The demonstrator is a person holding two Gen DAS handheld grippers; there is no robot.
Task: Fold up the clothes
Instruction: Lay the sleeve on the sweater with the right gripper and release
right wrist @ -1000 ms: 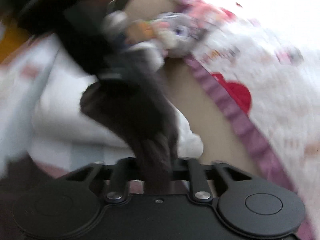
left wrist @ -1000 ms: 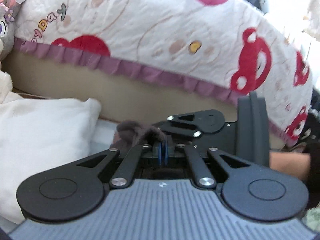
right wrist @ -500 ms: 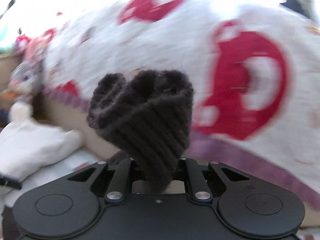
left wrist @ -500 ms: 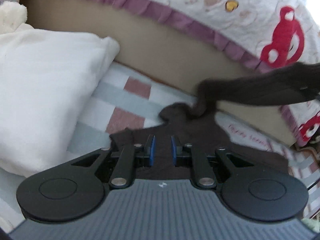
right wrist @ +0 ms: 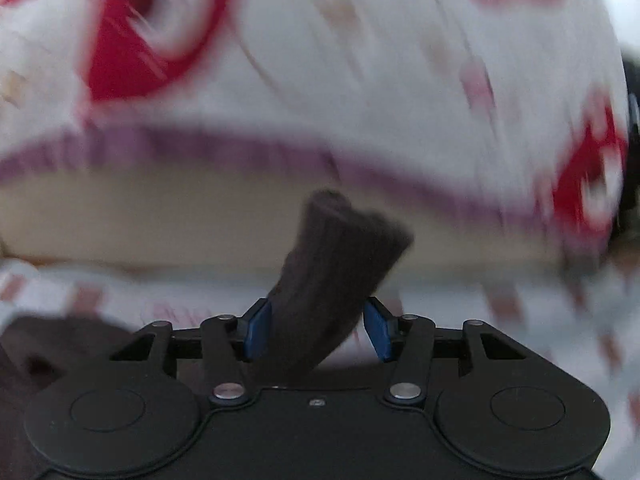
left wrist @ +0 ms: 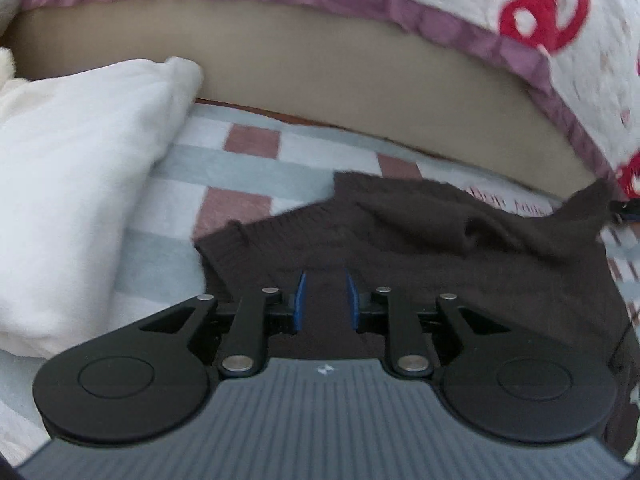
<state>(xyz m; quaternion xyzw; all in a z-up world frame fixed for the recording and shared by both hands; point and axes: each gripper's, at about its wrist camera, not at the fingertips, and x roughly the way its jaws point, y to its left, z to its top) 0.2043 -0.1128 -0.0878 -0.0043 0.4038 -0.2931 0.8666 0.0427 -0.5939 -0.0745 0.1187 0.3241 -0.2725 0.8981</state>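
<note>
- the right gripper (right wrist: 316, 328) no longer clamps the ribbed cuff (right wrist: 340, 256) it carried a moment ago; its jaws are opening, wide now, the cuff standing loose between the blue pads, seemingly unpressed.
- the left gripper (left wrist: 323, 300) has come down over the brown sweater (left wrist: 440, 248); its jaws, shut a second ago, are opening to a narrow gap with nothing pinched.
- the sweater now lies spread on the checked bed sheet (left wrist: 248, 160), right of the white pillow (left wrist: 72, 184), near the quilt (left wrist: 440, 4) at the far side.
- judgement: laying-out is done; sleeve folding likely comes next.
</note>
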